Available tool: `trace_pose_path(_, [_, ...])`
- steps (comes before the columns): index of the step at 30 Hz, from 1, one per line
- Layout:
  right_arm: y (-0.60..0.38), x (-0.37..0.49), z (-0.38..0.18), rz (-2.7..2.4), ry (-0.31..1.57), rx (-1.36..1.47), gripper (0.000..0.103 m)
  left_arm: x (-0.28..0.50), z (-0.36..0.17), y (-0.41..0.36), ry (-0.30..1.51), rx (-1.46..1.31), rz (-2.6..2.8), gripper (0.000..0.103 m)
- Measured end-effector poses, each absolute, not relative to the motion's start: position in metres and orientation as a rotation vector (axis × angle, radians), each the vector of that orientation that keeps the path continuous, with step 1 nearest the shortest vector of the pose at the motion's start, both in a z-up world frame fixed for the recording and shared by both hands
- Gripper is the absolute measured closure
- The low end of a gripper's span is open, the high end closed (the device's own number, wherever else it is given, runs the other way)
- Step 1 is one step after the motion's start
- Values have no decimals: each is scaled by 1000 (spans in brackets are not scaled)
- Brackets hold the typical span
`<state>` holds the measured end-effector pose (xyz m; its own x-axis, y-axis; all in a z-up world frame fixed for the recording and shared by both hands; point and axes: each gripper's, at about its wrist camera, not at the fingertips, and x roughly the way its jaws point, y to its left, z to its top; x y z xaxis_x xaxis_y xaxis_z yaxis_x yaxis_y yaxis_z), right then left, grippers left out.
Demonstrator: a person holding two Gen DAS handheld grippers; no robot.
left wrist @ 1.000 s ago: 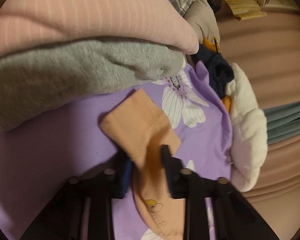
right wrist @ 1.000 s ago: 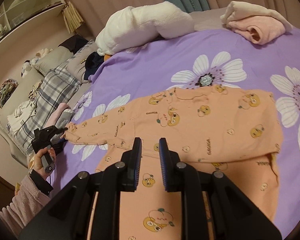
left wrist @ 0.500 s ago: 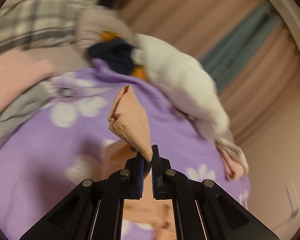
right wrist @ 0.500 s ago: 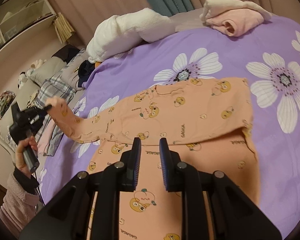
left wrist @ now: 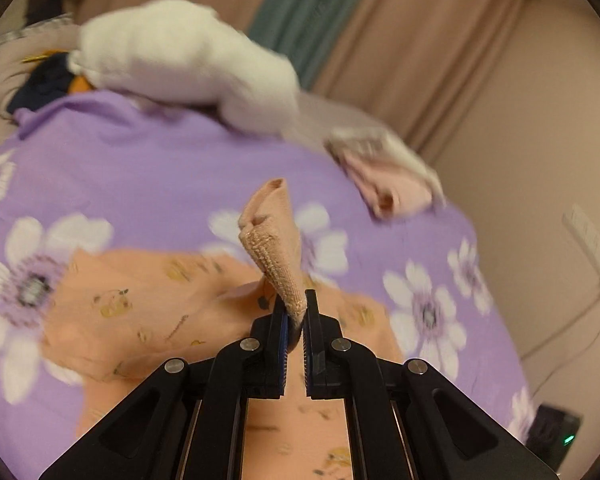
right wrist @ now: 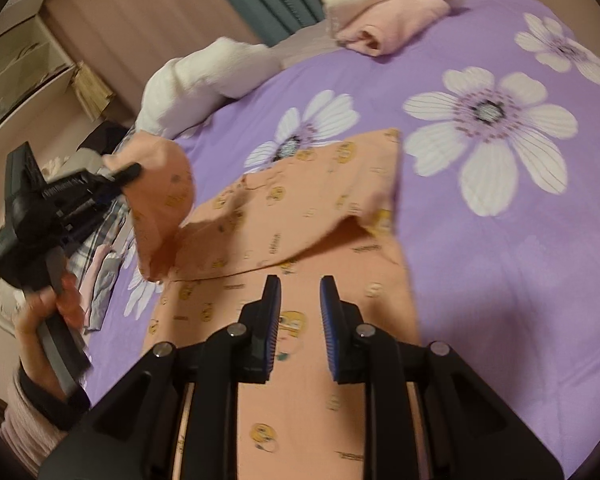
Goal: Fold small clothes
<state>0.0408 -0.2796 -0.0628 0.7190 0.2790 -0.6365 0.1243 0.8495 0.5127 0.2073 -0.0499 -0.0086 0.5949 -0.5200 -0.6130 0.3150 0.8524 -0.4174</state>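
An orange baby garment (right wrist: 300, 208) with small cartoon prints lies spread on the purple flowered bedsheet (right wrist: 500, 220). My left gripper (left wrist: 294, 300) is shut on the ribbed cuff (left wrist: 276, 240) of one sleeve, and the cuff sticks up between the pads. In the right wrist view the left gripper (right wrist: 134, 170) holds that sleeve (right wrist: 164, 200) raised at the garment's left side, draping back over the body. My right gripper (right wrist: 300, 280) hovers over the garment's lower part. Its jaws stand slightly apart with nothing between them.
A white fluffy bundle (left wrist: 188, 60) and a folded pink and white garment (right wrist: 388, 24) lie at the bed's far edge. Stacked clothes (right wrist: 104, 256) sit left of the sheet. Curtains (left wrist: 308, 20) hang behind. A dark device with a green light (left wrist: 556, 432) sits at the right.
The left gripper closed on the sleeve cuff, lifted it off the sheet and carried it up and across toward the garment's body. The right gripper shifted a little over the lower garment.
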Motion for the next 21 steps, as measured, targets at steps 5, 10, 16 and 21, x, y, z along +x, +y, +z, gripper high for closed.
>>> trace_pose_path(5, [-297, 33, -74, 56, 785, 599, 80, 193, -50, -101, 878, -182, -477, 101])
trace_pose_path(10, [-306, 29, -76, 52, 783, 625, 73, 176, -74, -123, 971, -137, -523, 89])
trace_pose_path(16, [-304, 37, -74, 78, 767, 672, 68, 148, -75, -109, 963, -132, -580, 49])
trace_pose_path(21, [-292, 57, -76, 125, 794, 694, 62, 132, -67, -82, 939, -116, -564, 47])
